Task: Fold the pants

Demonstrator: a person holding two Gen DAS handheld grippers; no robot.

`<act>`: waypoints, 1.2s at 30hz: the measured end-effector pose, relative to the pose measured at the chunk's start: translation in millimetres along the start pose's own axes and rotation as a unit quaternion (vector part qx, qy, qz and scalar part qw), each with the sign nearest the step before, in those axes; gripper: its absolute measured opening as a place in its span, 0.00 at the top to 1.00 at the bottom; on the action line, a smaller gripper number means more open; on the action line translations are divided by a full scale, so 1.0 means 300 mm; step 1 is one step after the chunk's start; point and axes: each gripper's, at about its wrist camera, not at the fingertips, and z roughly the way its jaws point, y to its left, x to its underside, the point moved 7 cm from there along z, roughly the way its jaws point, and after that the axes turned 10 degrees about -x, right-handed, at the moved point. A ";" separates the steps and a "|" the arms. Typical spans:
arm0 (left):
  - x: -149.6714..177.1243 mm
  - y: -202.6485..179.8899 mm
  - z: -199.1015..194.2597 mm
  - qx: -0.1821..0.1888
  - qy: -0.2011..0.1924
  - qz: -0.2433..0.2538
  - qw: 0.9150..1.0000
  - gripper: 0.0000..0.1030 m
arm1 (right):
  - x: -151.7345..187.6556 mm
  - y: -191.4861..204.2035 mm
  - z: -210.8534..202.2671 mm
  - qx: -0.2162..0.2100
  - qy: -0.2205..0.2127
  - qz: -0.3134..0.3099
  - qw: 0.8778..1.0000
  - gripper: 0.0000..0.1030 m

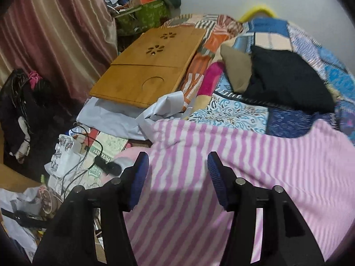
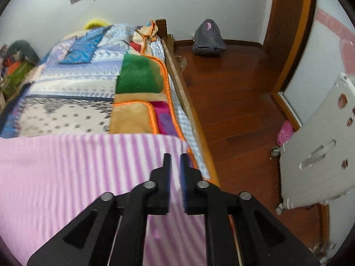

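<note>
Left wrist view: my left gripper [image 1: 176,177] hangs over the pants [image 1: 244,166], pink-and-white striped cloth spread on the quilt [image 1: 233,113], with its jaws apart and nothing between them. To fold cleanly I judge I should take the near left edge, beside the tray [image 1: 150,66], before lifting. The gripper tilts steeply down.

Right wrist view: my right gripper [image 2: 175,173] is almost together at the pants' [image 2: 77,166] right edge, by the bed rail [image 2: 188,102]. Striped cloth shows in the narrow gap, but I cannot tell whether the pads press on it. It too points steeply down. I should confirm the pinch first.
</note>
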 end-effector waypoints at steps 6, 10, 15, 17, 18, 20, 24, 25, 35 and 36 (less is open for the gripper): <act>0.103 0.115 -0.091 0.003 -0.002 0.010 1.000 0.46 | 0.103 0.005 -0.207 0.000 -0.026 0.027 0.999 0.64; 0.180 0.189 -0.092 0.003 0.009 -0.004 1.000 0.41 | 0.174 -0.008 -0.296 0.021 -0.030 0.035 0.999 0.63; 0.278 0.224 -0.052 0.009 0.031 -0.005 0.999 0.41 | 0.271 -0.039 -0.373 0.036 -0.033 0.066 0.997 0.58; 0.310 0.229 -0.033 0.014 0.038 -0.009 0.999 0.40 | 0.308 -0.049 -0.380 0.039 -0.031 0.077 0.996 0.57; 0.325 0.230 -0.021 0.016 0.043 -0.011 0.999 0.41 | 0.321 -0.051 -0.382 0.038 -0.030 0.083 0.995 0.56; 0.353 0.231 0.005 0.018 0.054 -0.015 0.998 0.41 | 0.350 -0.056 -0.371 0.032 -0.028 0.101 0.994 0.56; 0.382 0.227 0.043 0.020 0.061 -0.026 0.998 0.43 | 0.380 -0.063 -0.312 0.014 -0.016 0.130 0.991 0.56; 0.381 0.225 0.046 0.023 0.059 -0.029 0.998 0.45 | 0.381 -0.060 -0.285 0.005 -0.012 0.137 0.990 0.56; 0.362 0.186 0.003 -0.018 0.020 0.012 1.000 0.76 | 0.393 -0.092 -0.114 -0.003 -0.004 0.190 0.982 0.56; 0.358 0.187 -0.002 -0.023 0.015 0.014 1.000 0.77 | 0.394 -0.096 -0.112 -0.008 -0.004 0.197 0.980 0.59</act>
